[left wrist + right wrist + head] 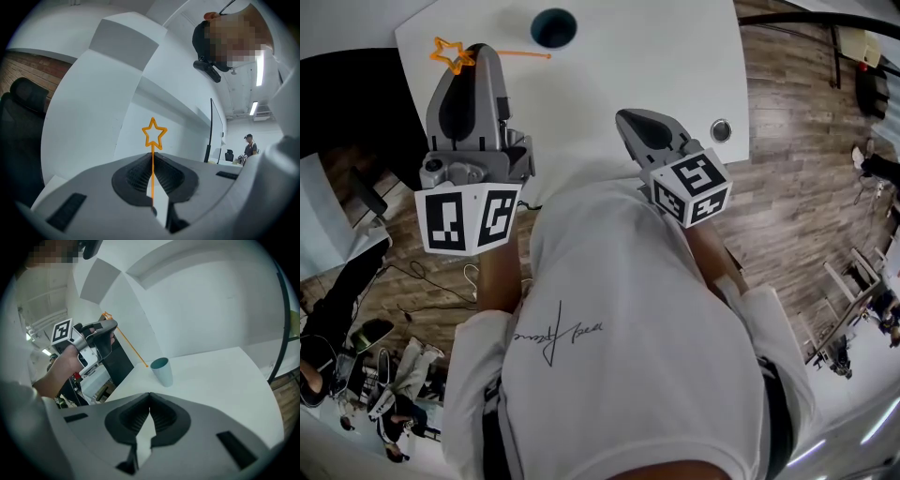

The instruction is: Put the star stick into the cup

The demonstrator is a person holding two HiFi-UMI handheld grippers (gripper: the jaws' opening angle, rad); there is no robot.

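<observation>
The star stick (451, 53) is a thin orange rod with an open star at one end. My left gripper (478, 54) is shut on it above the table's far left, the rod pointing right toward the cup (553, 27). In the left gripper view the star stick (153, 134) rises straight out of the closed jaws of the left gripper (152, 157). The teal cup (162, 371) stands upright near the far edge, with the rod's free end close to its rim. My right gripper (630, 119) (149, 394) is shut and empty, nearer the person.
A white table (675, 66) has a round metal grommet (720, 130) near its right front. A black chair (356, 103) stands off the table's left side. Wood floor (797, 141) with clutter lies to the right.
</observation>
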